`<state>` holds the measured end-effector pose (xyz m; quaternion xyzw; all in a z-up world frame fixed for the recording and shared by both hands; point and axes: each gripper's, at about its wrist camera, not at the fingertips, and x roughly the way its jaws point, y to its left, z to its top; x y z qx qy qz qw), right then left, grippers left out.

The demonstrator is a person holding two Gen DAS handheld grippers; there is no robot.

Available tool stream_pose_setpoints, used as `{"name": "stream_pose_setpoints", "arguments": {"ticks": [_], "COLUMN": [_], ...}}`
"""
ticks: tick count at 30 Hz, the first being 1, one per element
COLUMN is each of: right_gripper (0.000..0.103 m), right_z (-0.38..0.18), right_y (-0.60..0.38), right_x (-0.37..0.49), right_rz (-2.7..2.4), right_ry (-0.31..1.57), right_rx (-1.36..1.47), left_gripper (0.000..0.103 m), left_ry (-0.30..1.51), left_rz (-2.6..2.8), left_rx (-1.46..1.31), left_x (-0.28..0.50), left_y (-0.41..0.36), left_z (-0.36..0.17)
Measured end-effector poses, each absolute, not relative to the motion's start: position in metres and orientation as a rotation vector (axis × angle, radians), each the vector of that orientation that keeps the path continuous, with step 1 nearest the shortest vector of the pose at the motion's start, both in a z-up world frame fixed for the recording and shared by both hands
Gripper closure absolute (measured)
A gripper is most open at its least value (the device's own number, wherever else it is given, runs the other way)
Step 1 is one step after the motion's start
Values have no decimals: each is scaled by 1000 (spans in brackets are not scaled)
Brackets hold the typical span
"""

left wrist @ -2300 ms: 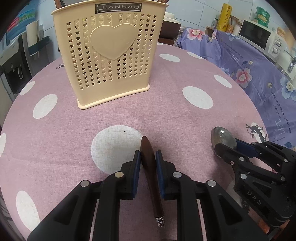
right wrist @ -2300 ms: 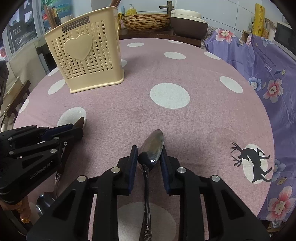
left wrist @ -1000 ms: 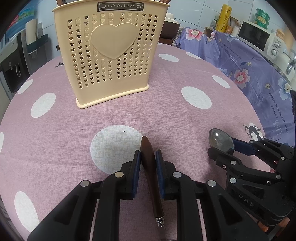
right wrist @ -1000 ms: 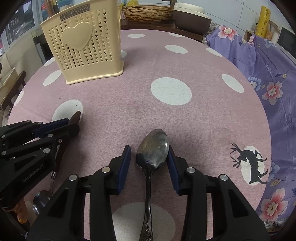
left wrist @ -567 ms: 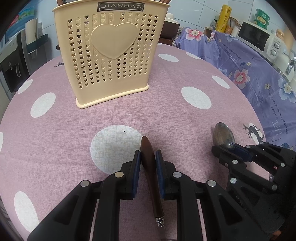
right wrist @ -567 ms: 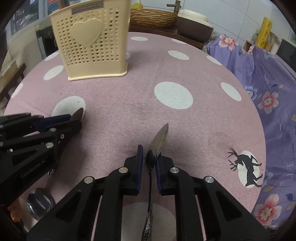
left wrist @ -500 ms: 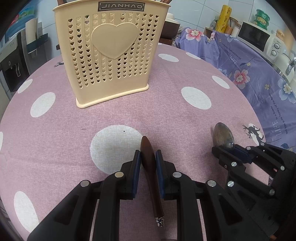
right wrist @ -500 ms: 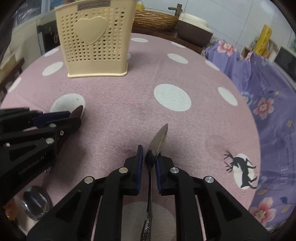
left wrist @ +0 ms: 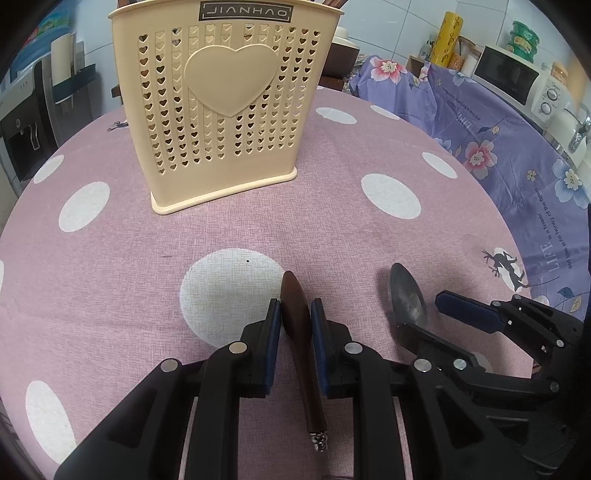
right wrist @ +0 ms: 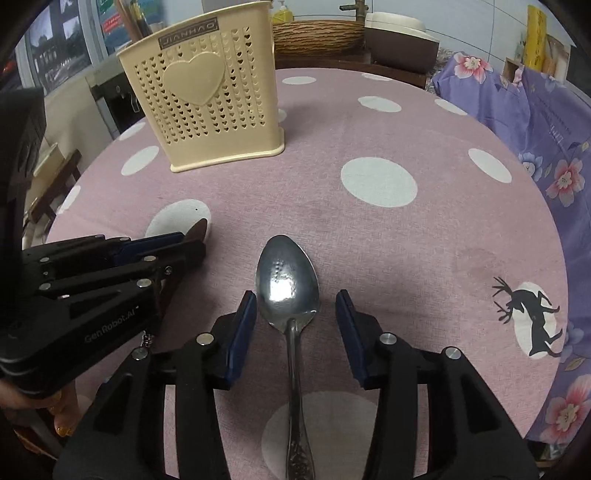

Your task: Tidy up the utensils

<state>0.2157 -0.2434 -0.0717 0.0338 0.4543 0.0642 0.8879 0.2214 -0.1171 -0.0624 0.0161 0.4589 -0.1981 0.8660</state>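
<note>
My left gripper [left wrist: 295,314] is shut on the brown wooden handle [left wrist: 297,325] of a utensil, low over the table; its metal end is out of frame. It also shows in the right wrist view [right wrist: 192,240] at the left. My right gripper [right wrist: 295,314] is open, its jaws wide apart on either side of a steel spoon [right wrist: 288,280] that lies flat on the pink cloth, bowl forward. The spoon [left wrist: 408,299] and right gripper [left wrist: 439,314] show at the right of the left wrist view. A cream perforated utensil holder [left wrist: 225,99] with a heart stands upright ahead, also in the right wrist view [right wrist: 210,96].
The round table [right wrist: 406,229] has a pink cloth with white dots. A purple floral cover [left wrist: 517,140] drapes along the right. A wicker basket [right wrist: 317,37] and a brown pot [right wrist: 399,33] stand behind the table. A microwave [left wrist: 517,81] is at the far right.
My right gripper had shut on the spoon and tipped it on edge; now its jaws have opened and the spoon lies flat between them. My left gripper has kept its hold.
</note>
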Motion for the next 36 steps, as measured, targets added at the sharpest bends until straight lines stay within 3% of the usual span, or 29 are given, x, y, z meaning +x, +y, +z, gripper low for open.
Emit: {"name": "stream_pose_setpoints", "arguments": {"ticks": [5,9,19,22,26,36], "right_gripper": [56,46,45,51,65,65], "right_z": [-68,-66,-76,-77,-76,-59], "right_y": [-252,-247,-229,-229,-227,-248], "right_x": [212,215,229,233,234,225], "right_rz": [161,174,161,143,144,116], "right_ry": [934,922,921,912,905,866], "right_rx": [136,100,-13,-34,-58,14], "left_gripper": [85,85,85,85,85,85], "left_ry": [961,963,966,966,968,968], "left_rz": [-416,-417,-419,-419,-420,-419], "left_rx": [33,30,26,25,21,23], "left_x": [221,221,222,222,222,222], "left_y": [-116,-116,-116,-116,-116,-117], "left_z": [-62,-62,-63,-63,-63,-63]}}
